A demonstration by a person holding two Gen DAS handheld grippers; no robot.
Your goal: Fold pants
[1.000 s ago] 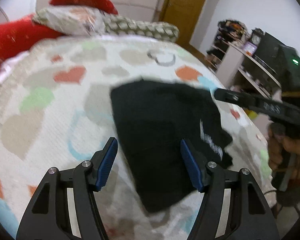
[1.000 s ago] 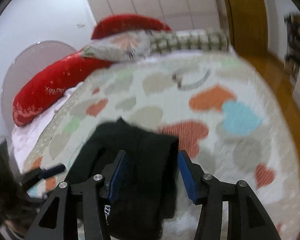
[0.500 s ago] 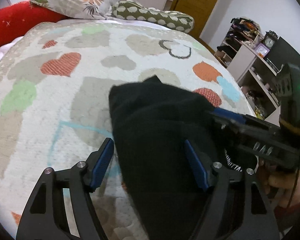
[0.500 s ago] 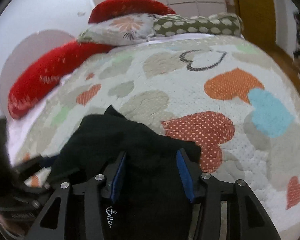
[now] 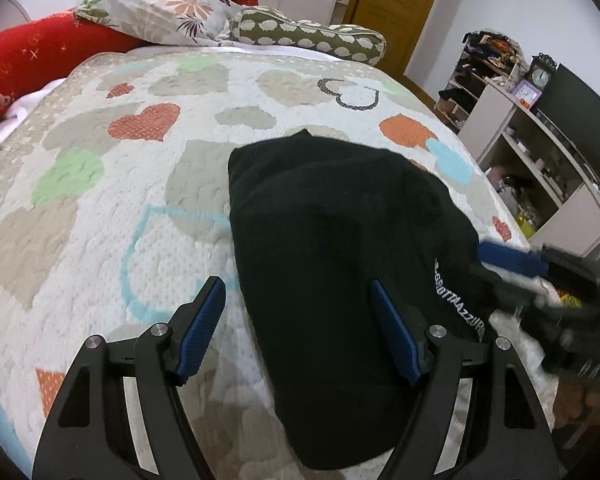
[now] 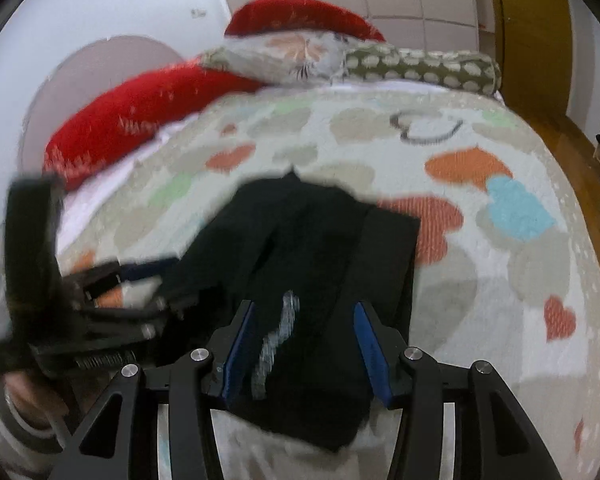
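Note:
The black pants (image 5: 332, 240) lie folded in a thick bundle on the heart-patterned quilt (image 5: 100, 200), white lettering near their right edge. My left gripper (image 5: 295, 284) hangs open and wide just above them. Its left finger is over bare quilt and its right finger over the cloth, so the pants' left edge runs between them. In the blurred right wrist view the pants (image 6: 312, 248) spread flat under and past both fingers of my right gripper (image 6: 304, 306). Its jaws stand about half apart and do not pinch the cloth. The right gripper (image 5: 512, 276) shows at the pants' right edge.
Red pillows (image 5: 32, 60), a floral pillow (image 5: 172, 12) and a dotted bolster (image 5: 312, 36) line the head of the bed. A shelf unit (image 5: 540, 140) and a wooden door (image 5: 396, 8) stand beyond the bed's right side. A hand (image 6: 24, 396) holds the left gripper.
Both grippers have sunk closer to the bed and the pants now fill more of each view. My left jaws have widened. The right gripper's fingers have drawn back to the pants' right edge.

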